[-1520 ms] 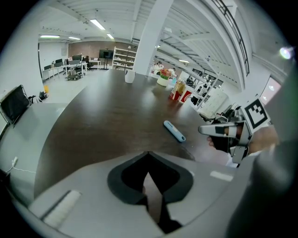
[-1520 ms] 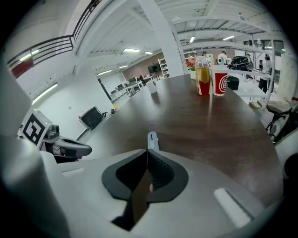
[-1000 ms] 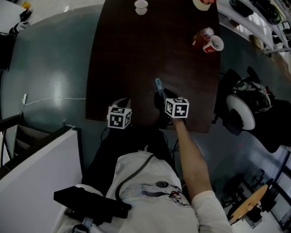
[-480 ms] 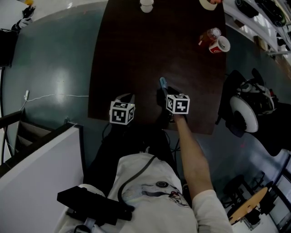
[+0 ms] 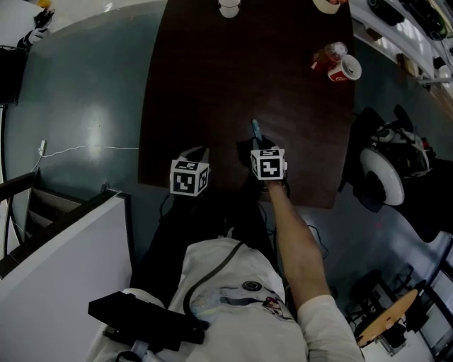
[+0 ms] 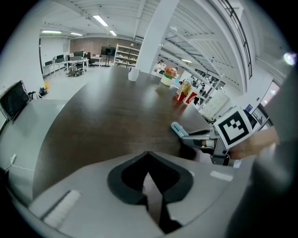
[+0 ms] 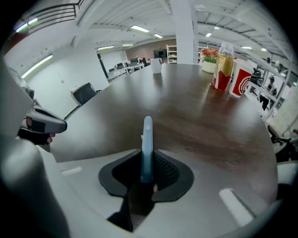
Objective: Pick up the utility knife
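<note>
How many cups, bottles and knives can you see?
Cups: 2 (white cup, red cup)
Bottles: 1 (bottle)
Knives: 1 (knife)
Total: 4

In the head view only the blue tip of the utility knife shows — the rest lies hidden under the marker cube of your right tongs, whose jaws are closing with it between them — and the white cup is cut off by the top edge.
</note>
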A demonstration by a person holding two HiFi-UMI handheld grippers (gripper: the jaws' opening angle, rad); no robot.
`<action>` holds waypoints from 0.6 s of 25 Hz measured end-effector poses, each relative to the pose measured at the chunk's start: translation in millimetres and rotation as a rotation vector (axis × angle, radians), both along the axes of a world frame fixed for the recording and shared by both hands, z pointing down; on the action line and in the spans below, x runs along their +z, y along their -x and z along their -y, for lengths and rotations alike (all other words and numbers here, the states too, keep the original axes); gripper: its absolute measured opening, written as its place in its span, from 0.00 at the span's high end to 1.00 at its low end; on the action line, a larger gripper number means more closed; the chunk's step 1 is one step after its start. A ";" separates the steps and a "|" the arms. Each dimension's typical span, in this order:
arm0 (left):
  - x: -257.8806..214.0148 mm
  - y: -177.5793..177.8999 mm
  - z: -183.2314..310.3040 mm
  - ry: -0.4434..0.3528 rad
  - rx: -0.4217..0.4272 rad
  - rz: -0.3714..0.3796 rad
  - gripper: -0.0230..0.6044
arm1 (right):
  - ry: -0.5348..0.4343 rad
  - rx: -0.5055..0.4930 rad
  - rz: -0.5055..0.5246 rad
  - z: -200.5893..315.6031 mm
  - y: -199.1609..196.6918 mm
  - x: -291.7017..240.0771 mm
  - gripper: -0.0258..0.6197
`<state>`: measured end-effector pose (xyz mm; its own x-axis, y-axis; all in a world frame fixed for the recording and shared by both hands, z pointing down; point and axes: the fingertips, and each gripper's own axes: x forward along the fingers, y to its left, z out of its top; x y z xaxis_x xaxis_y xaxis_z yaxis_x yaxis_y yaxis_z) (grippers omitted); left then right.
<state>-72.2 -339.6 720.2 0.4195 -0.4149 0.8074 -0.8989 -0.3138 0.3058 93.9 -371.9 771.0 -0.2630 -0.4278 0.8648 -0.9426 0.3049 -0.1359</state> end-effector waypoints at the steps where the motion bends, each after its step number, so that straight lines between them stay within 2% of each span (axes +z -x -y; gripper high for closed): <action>1: 0.4 1.6 0.2 -0.001 -0.001 0.001 0.97 | -0.005 -0.006 -0.011 0.1 0.4 0.0 0.85; 10: -0.5 2.3 -1.7 -0.006 -0.004 -0.005 0.97 | 0.002 -0.005 -0.031 -0.5 -2.8 2.5 0.85; 15: -14.4 3.3 8.1 -0.074 -0.016 -0.019 0.97 | -0.106 0.040 0.012 3.9 -9.0 -24.2 0.85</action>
<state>-75.5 -347.7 705.9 0.4272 -0.4797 0.7664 -0.8982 -0.3222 0.2990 102.9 -375.8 746.8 -0.2542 -0.5266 0.8112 -0.9527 0.2806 -0.1163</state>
